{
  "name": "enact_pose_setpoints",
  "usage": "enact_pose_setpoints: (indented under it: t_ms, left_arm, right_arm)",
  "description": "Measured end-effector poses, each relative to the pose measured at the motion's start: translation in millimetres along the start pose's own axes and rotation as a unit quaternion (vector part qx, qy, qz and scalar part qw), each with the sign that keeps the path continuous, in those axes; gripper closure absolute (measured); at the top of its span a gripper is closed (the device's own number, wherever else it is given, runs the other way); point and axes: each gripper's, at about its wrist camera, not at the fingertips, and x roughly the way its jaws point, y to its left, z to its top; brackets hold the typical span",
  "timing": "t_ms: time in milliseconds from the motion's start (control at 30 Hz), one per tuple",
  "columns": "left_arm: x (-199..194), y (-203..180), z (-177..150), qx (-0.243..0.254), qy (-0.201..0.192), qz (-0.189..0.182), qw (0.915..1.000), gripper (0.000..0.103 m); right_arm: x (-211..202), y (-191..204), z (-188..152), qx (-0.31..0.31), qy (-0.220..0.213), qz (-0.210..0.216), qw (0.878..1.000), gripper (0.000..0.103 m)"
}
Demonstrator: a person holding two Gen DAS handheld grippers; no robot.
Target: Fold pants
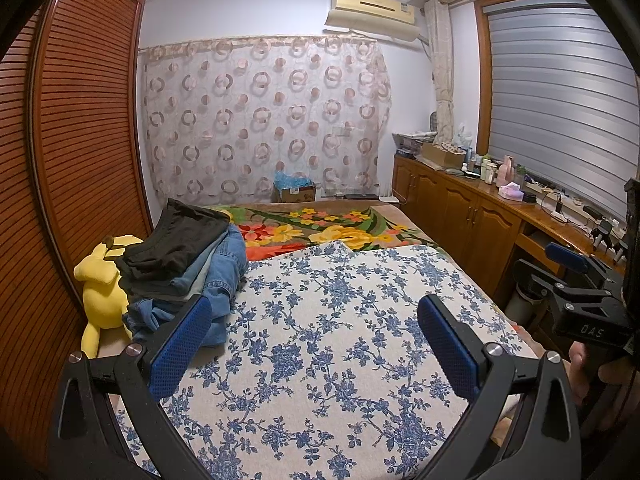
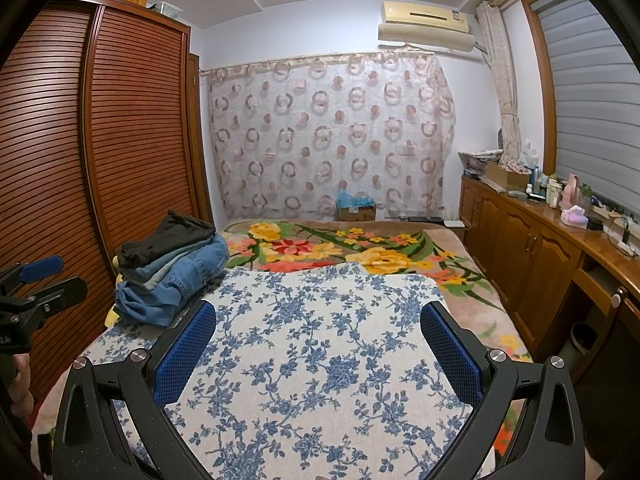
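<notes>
One floral mat (image 1: pixel 320 320), bed (image 1: pixel 340 232), wardrobe (image 1: pixel 80 140)

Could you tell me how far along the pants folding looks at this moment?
A stack of folded pants already sits at the bed's left edge. Nothing is in hand: the left gripper and right gripper hang open above the floral cloth. No unfolded pants are visible.

home bedroom | bed (image 2: pixel 460 280) | wardrobe (image 2: pixel 132 120) | air conditioner (image 2: pixel 426 24)
</notes>
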Motion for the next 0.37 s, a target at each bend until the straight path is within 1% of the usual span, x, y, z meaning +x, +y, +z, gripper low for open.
enact_pose_setpoints:
  t_ms: [367]
  left_arm:
    - [0.1,0.1,-0.6,0.000,0.000,0.002,1.0000,0.000]
  right_arm:
    - [1.1,-0.3,-0.1,0.000,0.000,0.000,1.000,0.001]
